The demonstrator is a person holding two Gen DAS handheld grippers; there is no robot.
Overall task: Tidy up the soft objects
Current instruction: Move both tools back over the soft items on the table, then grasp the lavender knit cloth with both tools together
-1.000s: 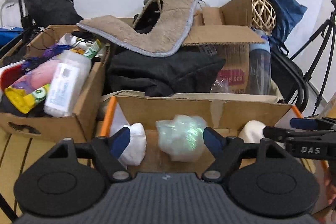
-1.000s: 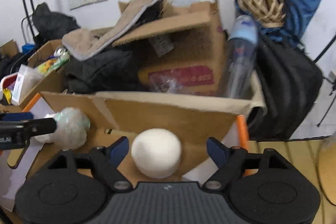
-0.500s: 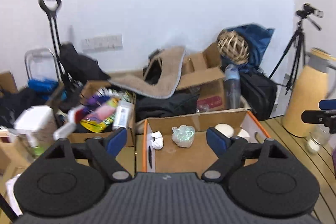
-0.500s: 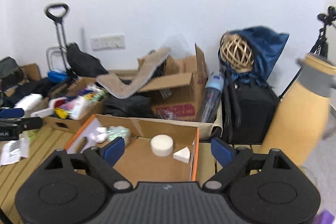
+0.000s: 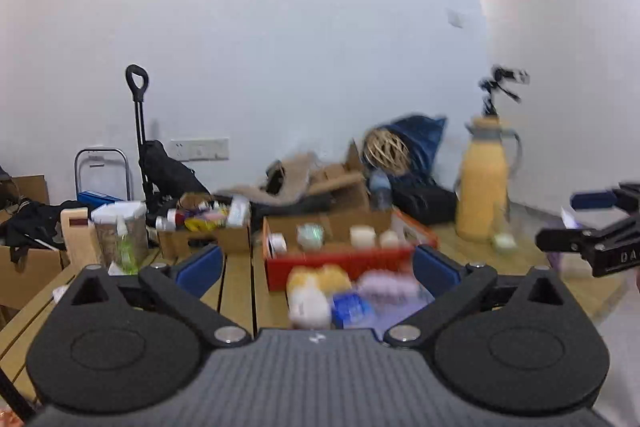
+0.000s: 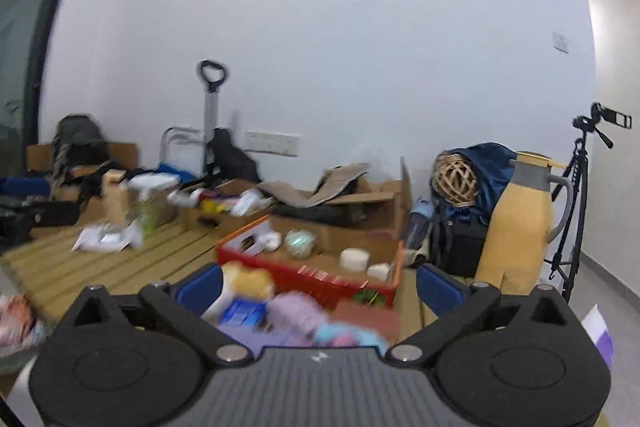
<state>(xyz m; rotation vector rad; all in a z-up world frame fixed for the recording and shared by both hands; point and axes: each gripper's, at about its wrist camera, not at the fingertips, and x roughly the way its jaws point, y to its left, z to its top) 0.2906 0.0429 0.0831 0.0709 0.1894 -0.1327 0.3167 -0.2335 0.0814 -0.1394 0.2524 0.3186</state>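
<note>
Both tools, left tool and right tool, hang released and empty above the blurred heap of soft objects on the tabletop just before the red-fronted cardboard box, so picking one seems next.

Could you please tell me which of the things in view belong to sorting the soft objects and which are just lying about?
For the job: red-fronted cardboard box; white round pad; pale green crumpled ball; blurred lilac soft pack.

Lying about: yellow jug; woven rattan ball; black tripod.
</note>
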